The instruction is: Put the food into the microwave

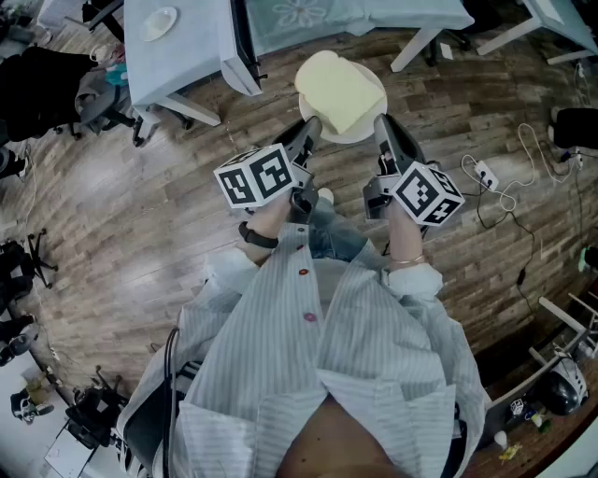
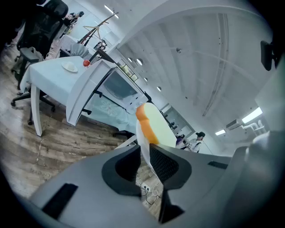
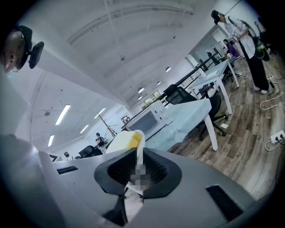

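A thick pale-yellow slab of food (image 1: 338, 86) lies on a white plate (image 1: 359, 131), carried above the wooden floor in front of me. My left gripper (image 1: 311, 126) is shut on the plate's left rim and my right gripper (image 1: 381, 121) on its right rim. In the left gripper view the plate's rim (image 2: 141, 138) runs between the pads of the left gripper (image 2: 144, 156), with the food (image 2: 153, 127) beyond it. The right gripper (image 3: 139, 167) pinches the rim (image 3: 139, 153) too. The microwave (image 3: 149, 120) stands ahead on a light-blue clothed table (image 1: 374, 14), its door (image 2: 84, 95) swung open.
A small plate (image 1: 161, 21) lies on the table left of the microwave. White table legs (image 1: 416, 47) reach the floor ahead. A power strip with cables (image 1: 484, 173) lies on the floor at right. An office chair (image 1: 93, 98) stands at left. A person (image 3: 242, 35) stands far off.
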`<state>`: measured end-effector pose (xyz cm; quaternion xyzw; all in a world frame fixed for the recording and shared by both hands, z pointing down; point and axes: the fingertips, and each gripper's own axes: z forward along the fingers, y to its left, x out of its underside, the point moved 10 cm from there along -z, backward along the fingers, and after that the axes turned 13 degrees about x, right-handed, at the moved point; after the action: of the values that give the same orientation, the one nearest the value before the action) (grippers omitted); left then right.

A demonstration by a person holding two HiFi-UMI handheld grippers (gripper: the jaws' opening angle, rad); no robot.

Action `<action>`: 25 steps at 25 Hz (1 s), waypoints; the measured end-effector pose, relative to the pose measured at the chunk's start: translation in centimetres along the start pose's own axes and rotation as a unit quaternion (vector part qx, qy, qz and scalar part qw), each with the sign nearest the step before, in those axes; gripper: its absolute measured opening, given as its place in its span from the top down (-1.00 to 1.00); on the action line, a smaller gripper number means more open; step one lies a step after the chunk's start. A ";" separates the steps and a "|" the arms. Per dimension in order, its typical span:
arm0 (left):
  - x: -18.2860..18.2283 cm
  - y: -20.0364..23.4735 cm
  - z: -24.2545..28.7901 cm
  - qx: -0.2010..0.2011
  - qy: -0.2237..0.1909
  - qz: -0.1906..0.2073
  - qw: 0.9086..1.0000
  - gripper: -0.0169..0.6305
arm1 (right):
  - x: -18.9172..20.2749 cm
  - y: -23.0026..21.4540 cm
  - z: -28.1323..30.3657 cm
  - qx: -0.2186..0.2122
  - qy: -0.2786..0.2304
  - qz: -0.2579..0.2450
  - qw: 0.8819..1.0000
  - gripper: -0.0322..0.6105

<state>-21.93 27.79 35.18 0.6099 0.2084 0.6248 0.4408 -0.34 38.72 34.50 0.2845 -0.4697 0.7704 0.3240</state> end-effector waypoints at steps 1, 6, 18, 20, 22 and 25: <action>0.0 0.0 0.1 0.002 -0.001 0.000 1.000 0.73 | -0.2 0.1 0.0 -0.003 -0.002 -0.003 1.000 0.71; 0.1 -0.3 0.2 0.003 -0.006 0.001 1.000 0.73 | -0.7 0.1 0.0 -0.010 -0.008 -0.008 1.000 0.71; 1.3 -0.9 0.2 -0.005 -0.015 0.004 1.000 0.73 | -0.4 -0.8 -0.5 -0.018 -0.001 -0.004 1.000 0.71; 1.7 -1.1 0.3 -0.006 -0.015 0.005 1.000 0.73 | -0.4 -1.2 -0.8 -0.018 -0.001 -0.006 1.000 0.71; 2.0 -1.2 0.5 -0.006 -0.015 0.005 1.000 0.73 | -0.4 -1.5 -0.9 -0.016 -0.001 -0.006 1.000 0.71; 2.3 -1.3 0.9 -0.008 -0.011 0.005 1.000 0.73 | -0.5 -1.9 -1.1 -0.013 -0.001 -0.003 1.000 0.71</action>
<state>-20.45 30.05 35.62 0.6141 0.1952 0.6217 0.4452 1.30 40.28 34.77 0.2822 -0.4792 0.7628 0.3298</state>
